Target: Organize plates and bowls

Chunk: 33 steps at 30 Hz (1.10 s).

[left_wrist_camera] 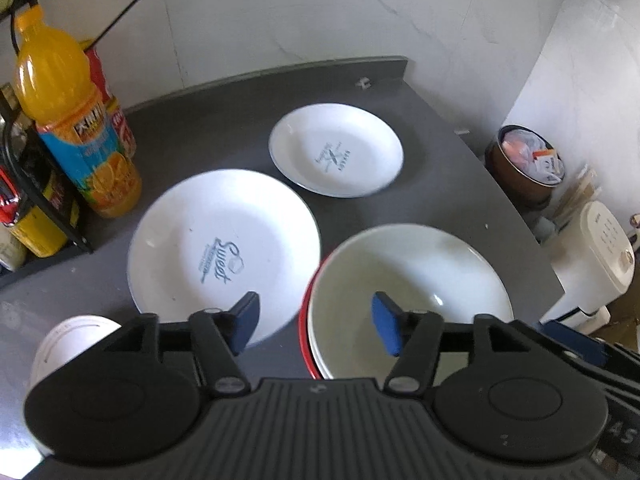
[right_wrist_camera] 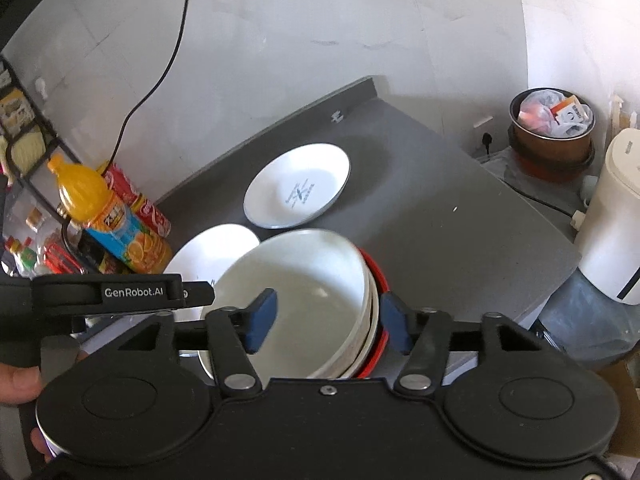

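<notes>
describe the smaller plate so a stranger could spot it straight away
On the dark grey countertop, look toward the far end by the white wall. The smaller round white plate lies there alone. Unlike the larger white plate marked "Sweet", its blue print forms a crossed design.

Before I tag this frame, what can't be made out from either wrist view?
- Stacked bowls: their count; the right wrist view shows only nested rims over a red one, and the gripper body cuts off the near side.
- Large plate: mostly hidden behind the bowls in the right wrist view.
- White cup: the left gripper covers most of it.
- Small plate: its print is too small to read.
</notes>
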{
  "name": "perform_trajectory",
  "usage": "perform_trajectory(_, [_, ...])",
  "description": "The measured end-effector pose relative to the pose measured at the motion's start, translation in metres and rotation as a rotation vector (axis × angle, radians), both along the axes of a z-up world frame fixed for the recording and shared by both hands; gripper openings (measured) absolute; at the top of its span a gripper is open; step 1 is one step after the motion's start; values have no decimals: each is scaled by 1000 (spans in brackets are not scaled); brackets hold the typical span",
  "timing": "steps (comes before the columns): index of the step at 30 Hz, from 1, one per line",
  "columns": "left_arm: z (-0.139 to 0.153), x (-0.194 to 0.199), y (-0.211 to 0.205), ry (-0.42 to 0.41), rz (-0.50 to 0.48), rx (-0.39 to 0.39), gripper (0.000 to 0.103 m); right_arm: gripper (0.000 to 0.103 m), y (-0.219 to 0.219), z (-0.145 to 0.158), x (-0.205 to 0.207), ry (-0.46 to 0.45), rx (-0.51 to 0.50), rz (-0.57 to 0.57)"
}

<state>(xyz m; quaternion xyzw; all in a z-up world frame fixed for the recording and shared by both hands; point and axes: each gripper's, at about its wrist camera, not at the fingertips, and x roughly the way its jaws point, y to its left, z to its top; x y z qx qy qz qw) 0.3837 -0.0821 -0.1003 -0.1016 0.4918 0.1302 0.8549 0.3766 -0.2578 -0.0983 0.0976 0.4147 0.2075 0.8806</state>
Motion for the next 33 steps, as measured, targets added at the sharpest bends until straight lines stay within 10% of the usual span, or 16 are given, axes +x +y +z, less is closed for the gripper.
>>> perform_trajectory(5, [4,5,8,-4,-4,10,70,82,-5,9,7,-13,23,-48])
perform_trajectory(33, [7,-16,151,-31,-6,-22,74,87,117,9,-12,-42,-10,-97])
